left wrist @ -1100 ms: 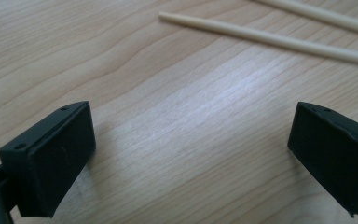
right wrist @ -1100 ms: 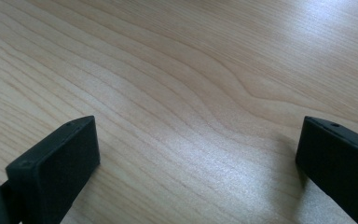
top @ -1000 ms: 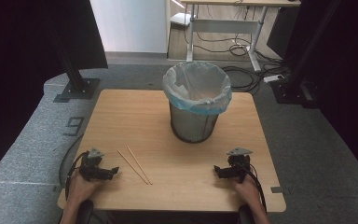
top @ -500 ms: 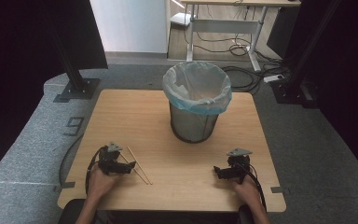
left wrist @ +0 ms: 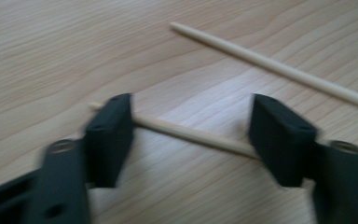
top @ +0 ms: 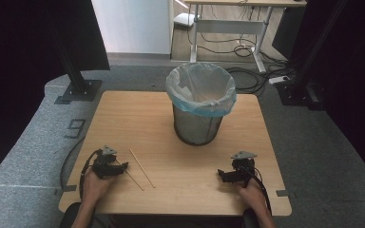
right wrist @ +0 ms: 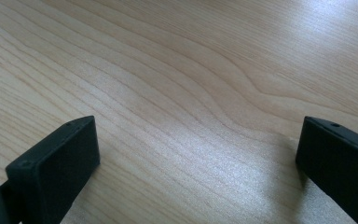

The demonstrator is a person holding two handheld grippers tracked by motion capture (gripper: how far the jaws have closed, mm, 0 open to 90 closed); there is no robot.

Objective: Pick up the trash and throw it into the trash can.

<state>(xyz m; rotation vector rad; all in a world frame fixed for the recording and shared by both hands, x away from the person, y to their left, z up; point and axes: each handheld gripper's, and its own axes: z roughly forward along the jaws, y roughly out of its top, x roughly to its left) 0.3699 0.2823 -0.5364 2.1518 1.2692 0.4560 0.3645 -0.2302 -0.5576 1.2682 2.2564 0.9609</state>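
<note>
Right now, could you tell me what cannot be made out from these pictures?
- Bin, high view: its crumpled liner hides the bottom, so any contents cannot be told.
- Near stick, left gripper view: the blurred black jaws of the left gripper, which have just been closing, cover it where it passes them, so pad contact is unclear.
- Far stick, left gripper view: cut off by the right edge.
- Right gripper, high view: its jaw gap is too small to judge.

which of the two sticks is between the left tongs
The nearer stick, lying across the gap between the left tongs, whose jaws have just been closing and do not yet press it. The other stick lies beyond them, untouched.
</note>
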